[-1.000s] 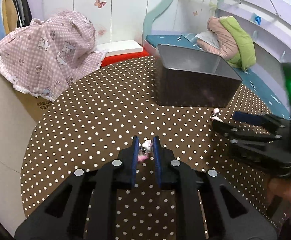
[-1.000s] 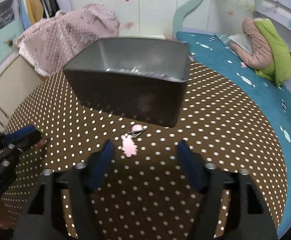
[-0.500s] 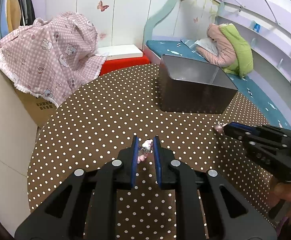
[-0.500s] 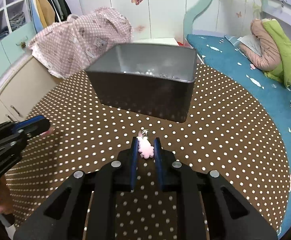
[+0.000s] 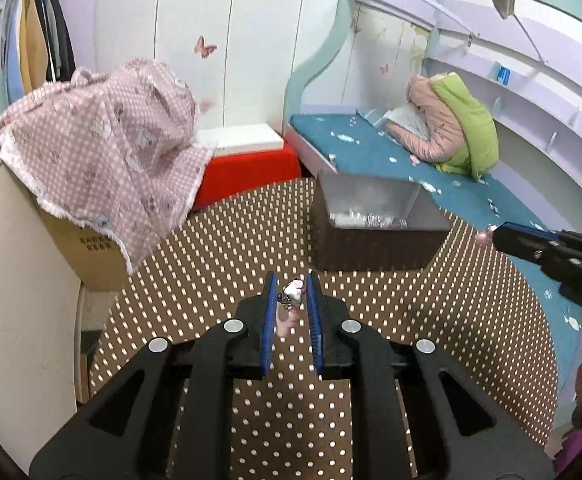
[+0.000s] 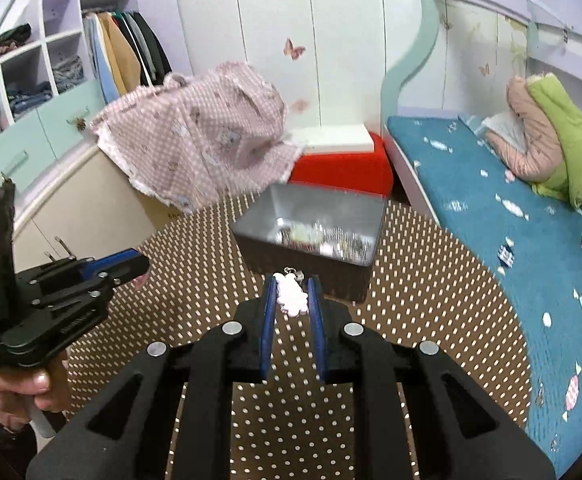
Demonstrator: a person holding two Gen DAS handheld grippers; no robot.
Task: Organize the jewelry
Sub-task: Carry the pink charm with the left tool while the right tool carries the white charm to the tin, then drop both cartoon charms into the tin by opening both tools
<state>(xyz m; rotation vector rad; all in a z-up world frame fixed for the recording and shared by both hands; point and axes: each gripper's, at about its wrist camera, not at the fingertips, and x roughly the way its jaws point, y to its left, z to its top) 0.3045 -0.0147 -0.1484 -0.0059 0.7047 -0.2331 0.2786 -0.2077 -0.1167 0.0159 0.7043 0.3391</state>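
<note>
My left gripper (image 5: 290, 292) is shut on a small pink and white charm (image 5: 292, 294) and holds it above the brown polka-dot table (image 5: 219, 248). My right gripper (image 6: 291, 292) is shut on a pale pink charm (image 6: 290, 296) with a metal clasp, also raised above the table. A grey metal box (image 5: 371, 220) stands at the table's far side, ahead of both grippers; several shiny jewelry pieces lie inside it (image 6: 323, 236). The right gripper shows at the right in the left wrist view (image 5: 487, 237); the left gripper shows at the left in the right wrist view (image 6: 141, 276).
A pink checked cloth (image 5: 103, 148) drapes over a cardboard box and cabinet at the left. A red stool with a white top (image 5: 247, 160) stands behind the table. A blue bed (image 6: 511, 216) with a pink and green jacket lies to the right.
The right gripper closed on the pale pink charm and lifted it off the table. Both grippers have risen, and the grey box now appears lower and farther away.
</note>
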